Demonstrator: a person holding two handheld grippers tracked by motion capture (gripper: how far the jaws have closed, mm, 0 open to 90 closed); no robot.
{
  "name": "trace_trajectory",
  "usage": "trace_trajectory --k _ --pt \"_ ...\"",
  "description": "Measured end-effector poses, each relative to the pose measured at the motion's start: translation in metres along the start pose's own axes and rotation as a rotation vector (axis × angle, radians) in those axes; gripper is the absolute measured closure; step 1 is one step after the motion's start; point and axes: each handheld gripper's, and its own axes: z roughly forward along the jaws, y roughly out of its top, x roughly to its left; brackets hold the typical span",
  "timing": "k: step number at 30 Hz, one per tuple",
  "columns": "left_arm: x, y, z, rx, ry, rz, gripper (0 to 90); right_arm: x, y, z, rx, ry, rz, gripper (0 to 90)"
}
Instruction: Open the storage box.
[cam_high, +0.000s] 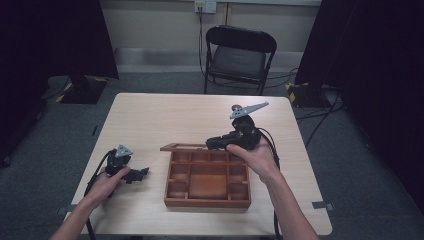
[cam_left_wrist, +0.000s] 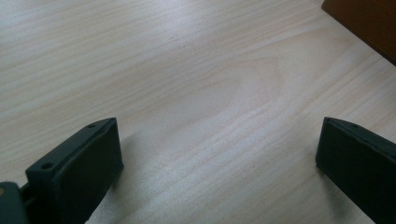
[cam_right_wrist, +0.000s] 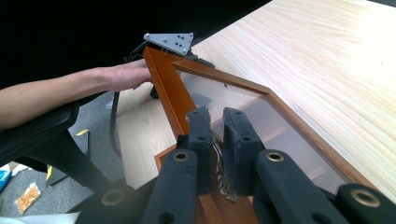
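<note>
High view: my right gripper pinches the raised lid along the far edge of the wooden compartment box, mid-table; left gripper rests well left of it.
Left gripper view: jaws spread wide over bare wood, box corner top right.
Right gripper view: pads clamp the lid's frame. No readable writing.
</note>
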Motion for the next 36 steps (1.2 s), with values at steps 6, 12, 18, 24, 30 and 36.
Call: trace_trajectory --k 6,12,18,24,30,36 --pt "0.0000 0.0000 0.0000 0.000 0.000 0.000 0.0 -0.0005 0.0008 -0.0002 0.001 0.000 0.004 82.4" --pt "0.0000 0.0000 0.0000 0.000 0.000 0.000 0.0 -0.0011 0.0011 -0.0004 0.002 0.003 0.006 82.4" --pt "0.0000 0.0000 0.0000 0.000 0.000 0.000 0.0 -0.0016 0.0013 -0.0006 0.000 0.003 0.006 82.4" --pt "0.0000 0.0000 0.0000 0.000 0.000 0.000 0.0 -0.0021 0.0014 -0.0008 -0.001 0.004 0.007 82.4" --pt "0.0000 0.0000 0.0000 0.000 0.000 0.000 0.0 -0.0020 0.0015 -0.0008 0.000 0.004 0.007 82.4" --pt "0.0000 0.0000 0.0000 0.000 0.000 0.000 0.0 -0.0024 0.0013 -0.0008 0.000 0.007 0.006 82.4"
